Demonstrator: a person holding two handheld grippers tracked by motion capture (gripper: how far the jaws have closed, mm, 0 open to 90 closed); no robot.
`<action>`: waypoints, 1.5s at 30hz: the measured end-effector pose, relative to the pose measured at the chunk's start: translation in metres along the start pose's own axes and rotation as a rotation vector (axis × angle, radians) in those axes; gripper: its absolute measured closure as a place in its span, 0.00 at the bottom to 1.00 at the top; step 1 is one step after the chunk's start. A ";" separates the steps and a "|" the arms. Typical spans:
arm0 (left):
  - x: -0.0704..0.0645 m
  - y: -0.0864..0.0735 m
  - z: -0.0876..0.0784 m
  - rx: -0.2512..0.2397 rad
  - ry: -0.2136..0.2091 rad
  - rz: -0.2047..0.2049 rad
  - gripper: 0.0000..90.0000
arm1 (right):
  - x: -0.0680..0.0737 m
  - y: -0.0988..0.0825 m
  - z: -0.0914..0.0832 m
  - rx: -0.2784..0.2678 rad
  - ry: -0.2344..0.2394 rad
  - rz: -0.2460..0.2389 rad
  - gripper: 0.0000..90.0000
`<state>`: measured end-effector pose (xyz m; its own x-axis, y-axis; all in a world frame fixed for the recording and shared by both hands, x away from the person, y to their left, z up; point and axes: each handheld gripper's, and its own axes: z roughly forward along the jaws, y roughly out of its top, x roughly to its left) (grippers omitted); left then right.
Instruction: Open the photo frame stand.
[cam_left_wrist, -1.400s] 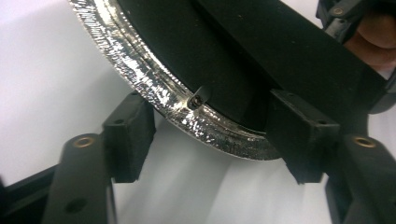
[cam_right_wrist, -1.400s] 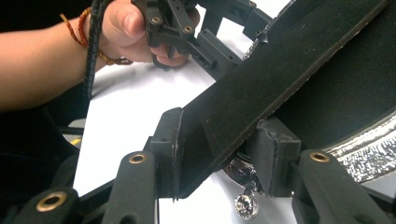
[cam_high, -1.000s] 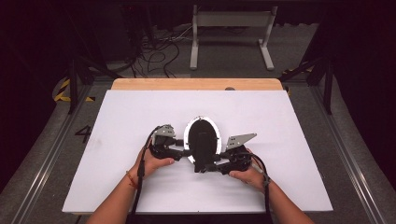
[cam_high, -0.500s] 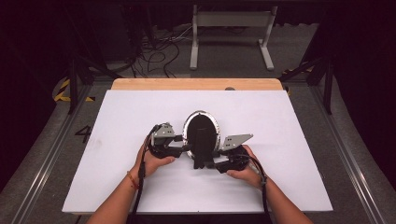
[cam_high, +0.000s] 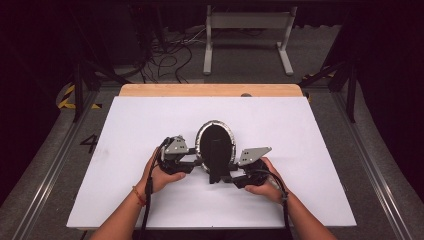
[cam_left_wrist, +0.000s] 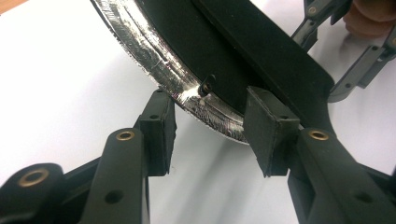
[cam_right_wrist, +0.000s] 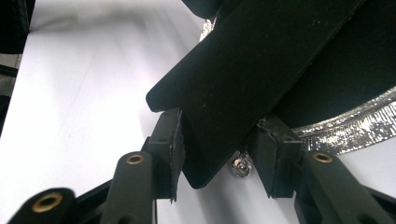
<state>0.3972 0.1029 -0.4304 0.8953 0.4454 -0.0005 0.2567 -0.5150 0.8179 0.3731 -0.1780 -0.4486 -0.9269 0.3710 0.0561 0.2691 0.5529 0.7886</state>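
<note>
left gripper (cam_high: 192, 162): jaws just closing, silver rim between pads, not yet touching | oval mirror (cam_high: 216, 141): mid-table (cam_high: 125, 130), face down, now tilted farther over than a second ago | right gripper (cam_high: 231, 178): pinches its black stand flap (cam_right_wrist: 243, 88), mid fold-out, I'd judge.

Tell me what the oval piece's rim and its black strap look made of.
Rim: seemingly metal foil or foil tape, bright silver, creased and glinting. Strap: matte black, flat, stiff-looking, dust-specked; plastic or rubber, I can't tell which. A small shiny metal rivet sits beside it.
</note>
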 end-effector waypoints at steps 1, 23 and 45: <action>-0.001 0.001 0.000 -0.006 -0.002 -0.001 0.62 | 0.001 0.000 0.000 0.004 -0.001 -0.005 0.63; -0.009 0.005 0.010 -0.012 -0.023 0.032 0.60 | 0.010 -0.007 -0.002 -0.007 -0.030 -0.081 0.69; -0.022 0.003 -0.001 -0.065 0.091 0.157 0.77 | 0.019 -0.003 -0.006 0.020 -0.005 -0.095 0.72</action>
<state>0.3773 0.0926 -0.4272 0.8850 0.4294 0.1801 0.0893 -0.5361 0.8394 0.3534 -0.1775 -0.4458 -0.9471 0.3203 -0.0217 0.1853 0.6007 0.7777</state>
